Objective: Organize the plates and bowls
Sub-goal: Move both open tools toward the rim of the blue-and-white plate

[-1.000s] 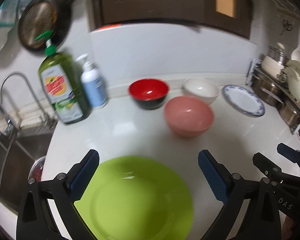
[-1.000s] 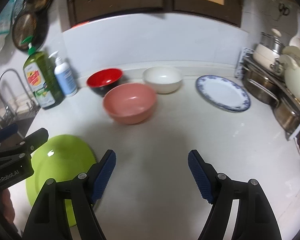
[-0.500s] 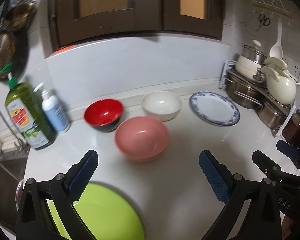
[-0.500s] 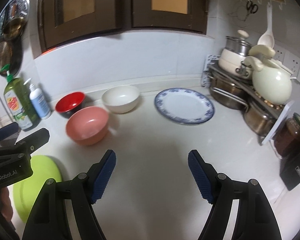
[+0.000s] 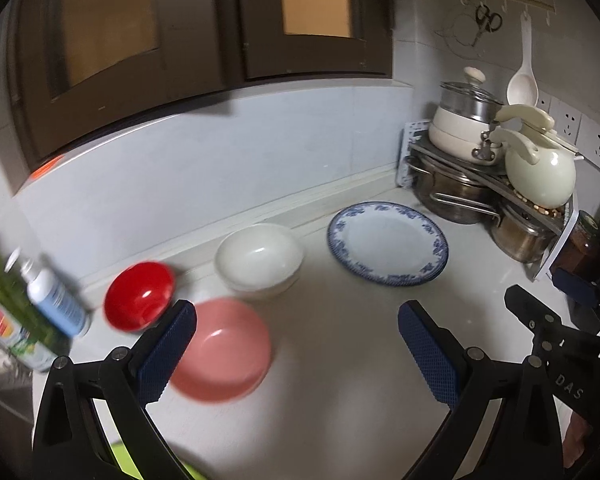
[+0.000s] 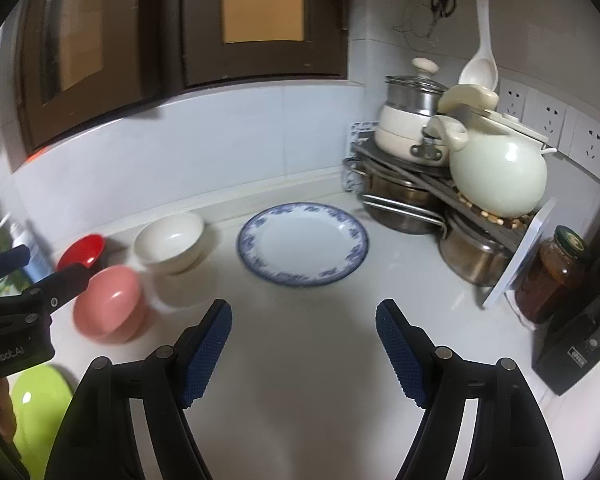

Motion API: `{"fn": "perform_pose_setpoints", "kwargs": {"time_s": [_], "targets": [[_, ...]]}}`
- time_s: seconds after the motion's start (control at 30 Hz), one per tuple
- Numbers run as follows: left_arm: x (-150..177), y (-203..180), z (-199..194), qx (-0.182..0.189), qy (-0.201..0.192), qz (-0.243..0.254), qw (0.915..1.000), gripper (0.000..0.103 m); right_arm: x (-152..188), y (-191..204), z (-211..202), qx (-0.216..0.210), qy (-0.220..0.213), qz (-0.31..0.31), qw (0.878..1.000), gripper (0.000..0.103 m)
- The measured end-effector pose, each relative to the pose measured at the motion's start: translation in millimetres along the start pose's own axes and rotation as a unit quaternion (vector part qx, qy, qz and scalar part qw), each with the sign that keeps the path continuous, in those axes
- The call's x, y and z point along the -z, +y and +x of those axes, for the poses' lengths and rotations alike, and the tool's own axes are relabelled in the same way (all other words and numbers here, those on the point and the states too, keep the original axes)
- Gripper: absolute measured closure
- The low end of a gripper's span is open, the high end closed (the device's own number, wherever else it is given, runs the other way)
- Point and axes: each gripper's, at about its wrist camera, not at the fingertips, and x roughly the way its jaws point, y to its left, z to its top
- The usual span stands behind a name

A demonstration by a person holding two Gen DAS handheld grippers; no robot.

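Left tool (image 5: 296,354): jaws spread wide, nothing between the blue pads, held above the white worktop (image 5: 340,380). Right tool (image 6: 304,354): likewise spread and empty, pointing at bare worktop in front of the blue-rimmed plate (image 6: 303,244)

Pink bowl (image 5: 222,350): upright on the worktop, just beyond the left tool's left finger, which overlaps its rim in the left wrist view; blurred. Red bowl (image 5: 140,302): behind and to the left of the pink bowl, near the wall. White bowl (image 5: 259,260): upright, behind the pink bowl and close beside the red one. Blue-rimmed plate: flat on the worktop, right of the white bowl and apart from it, near the pot rack (image 6: 440,196) in the corner

Green plate (image 6: 40,404): at the lower left edge of the right wrist view, below the left tool's body, partly hidden; well apart from the blue-rimmed plate

Left margin: a pump bottle (image 5: 54,300) and a green detergent bottle (image 5: 8,320), both blurred. Right margin: a cream kettle (image 6: 500,176) on the rack, stacked steel pots beneath, and a dark jar (image 6: 552,276) beside the rack
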Motion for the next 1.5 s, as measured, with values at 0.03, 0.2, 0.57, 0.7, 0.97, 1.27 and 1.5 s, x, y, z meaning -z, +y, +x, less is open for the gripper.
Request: {"fn": "perform_pose_setpoints", "kwargs": {"time_s": [0.03, 0.2, 0.57, 0.7, 0.97, 1.27, 1.5], "targets": [[-5, -2, 5, 0.002, 0.001, 0.004, 1.0000, 0.000, -3, -4, 4, 0.005, 0.001, 0.005, 1.000, 0.028], [-26, -11, 35, 0.018, 0.011, 0.023, 0.9995, 0.001, -19, -19, 28, 0.020, 0.004, 0.025, 0.999, 0.028], [-59, -20, 112, 0.026, 0.041, 0.040, 0.9980, 0.002, -42, -34, 93, 0.049, 0.020, 0.034, 0.998, 0.028], [-67, -25, 140, 0.031, 0.056, 0.050, 0.9967, 0.003, -51, -40, 118, 0.054, 0.029, 0.034, 0.998, 0.028], [-74, -40, 198, 0.035, 0.094, 0.047, 0.9939, 0.006, -56, -55, 169, 0.054, 0.045, 0.044, 0.997, 0.028], [-72, -56, 253, 0.035, 0.130, 0.022, 0.9906, 0.015, -51, -78, 216, 0.053, 0.067, 0.064, 0.994, 0.028], [-70, -64, 292, 0.026, 0.155, 0.020, 0.9874, 0.030, -48, -87, 243, 0.054, 0.075, 0.073, 0.993, 0.028]]}}
